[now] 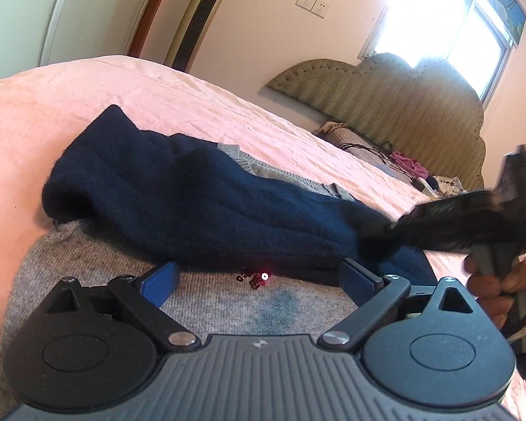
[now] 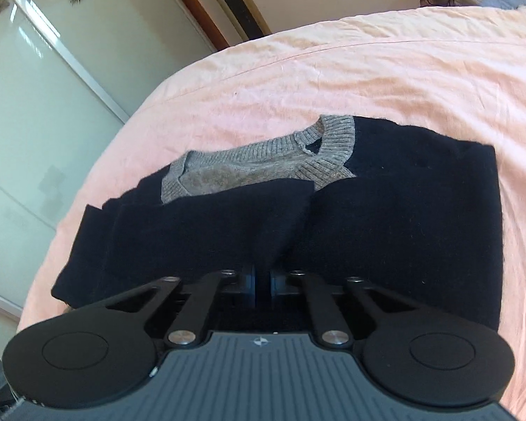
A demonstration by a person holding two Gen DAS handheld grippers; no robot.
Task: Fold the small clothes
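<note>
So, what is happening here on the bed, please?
A person is folding a small grey and navy sweater on a pink bed sheet. The right gripper is pinched shut on a navy sleeve folded over the body. The left gripper hovers open over the grey part, holding nothing.

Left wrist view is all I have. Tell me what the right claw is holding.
Observer: The right claw is shut on a fold of the navy sleeve.
Operator: Describe the other sleeve.
Observer: The second navy sleeve lies flat beside it, and their edges meet in the middle.
Operator: Report the neckline.
Observer: The grey collar lies flat and uncovered, on the far side of both sleeves.
</note>
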